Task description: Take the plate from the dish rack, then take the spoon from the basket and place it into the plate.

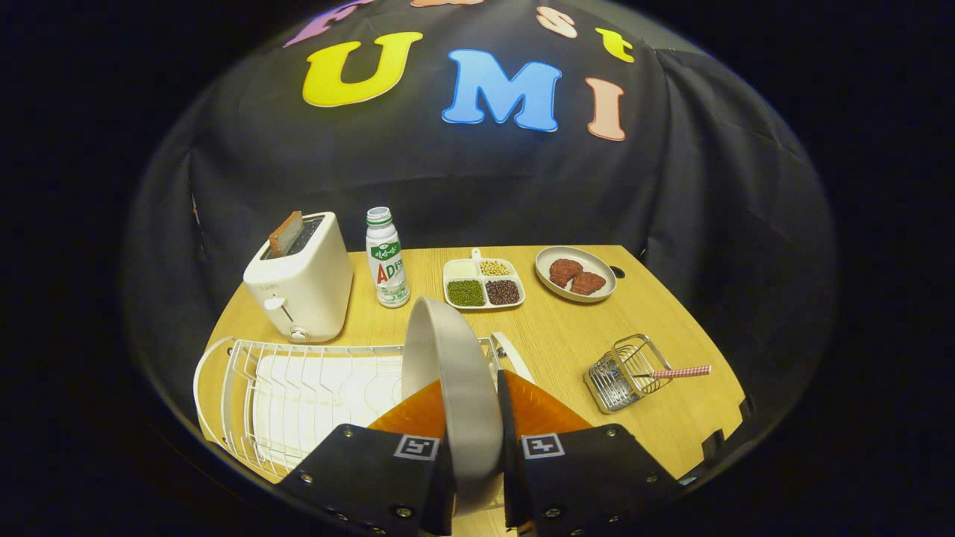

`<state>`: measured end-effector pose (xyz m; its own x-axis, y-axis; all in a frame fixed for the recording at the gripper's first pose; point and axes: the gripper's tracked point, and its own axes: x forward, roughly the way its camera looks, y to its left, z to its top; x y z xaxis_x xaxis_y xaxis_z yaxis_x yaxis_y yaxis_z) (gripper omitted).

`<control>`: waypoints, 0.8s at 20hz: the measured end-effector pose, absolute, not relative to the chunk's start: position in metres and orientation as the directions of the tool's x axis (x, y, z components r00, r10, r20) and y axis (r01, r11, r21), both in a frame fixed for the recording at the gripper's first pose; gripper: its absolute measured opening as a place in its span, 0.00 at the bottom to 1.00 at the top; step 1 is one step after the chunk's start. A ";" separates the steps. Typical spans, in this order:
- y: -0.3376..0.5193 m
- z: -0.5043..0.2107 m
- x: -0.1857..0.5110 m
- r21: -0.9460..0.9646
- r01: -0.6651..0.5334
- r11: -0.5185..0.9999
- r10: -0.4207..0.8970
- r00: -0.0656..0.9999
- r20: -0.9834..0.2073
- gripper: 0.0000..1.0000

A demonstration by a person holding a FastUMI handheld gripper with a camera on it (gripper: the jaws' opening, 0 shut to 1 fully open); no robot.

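I have the tool clamped on the plate — both fingers press its rim, one on each face, and it stands upright on edge between them, above the right end of the dish rack. The plate's lower rim runs down between the fingers and is cut off from my sight there, so I cannot tell whether it touches the rack.

The rack takes up the near left part of the bench, its wire rim close to the left edge. To the right, the bare wood between the rack and the wire basket gives open room. The basket sits near the right edge, tipped on its side, and the spoon lies in it with its checked handle sticking out toward that edge; the bowl end is lost in the wires.

Along the far edge stand a toaster, a bottle, a divided tray of beans and a dish with two brown pieces.
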<state>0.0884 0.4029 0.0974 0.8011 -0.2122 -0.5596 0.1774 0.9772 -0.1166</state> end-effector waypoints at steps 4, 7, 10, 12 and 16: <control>0.407 0.120 0.093 -0.191 0.166 0.967 -0.242 0.830 -0.503 0.26; 0.411 0.132 0.090 -0.196 0.161 0.967 -0.238 0.842 -0.483 0.26; 0.408 0.144 0.080 -0.191 0.178 0.965 -0.248 0.851 -0.463 0.26; 0.403 0.153 0.070 -0.188 0.195 0.963 -0.261 0.854 -0.450 0.26; 0.390 0.166 0.043 -0.212 0.215 0.953 -0.288 0.858 -0.425 0.26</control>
<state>0.0428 0.3897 0.1661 0.8578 -0.2885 -0.4254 0.2154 0.9532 -0.2121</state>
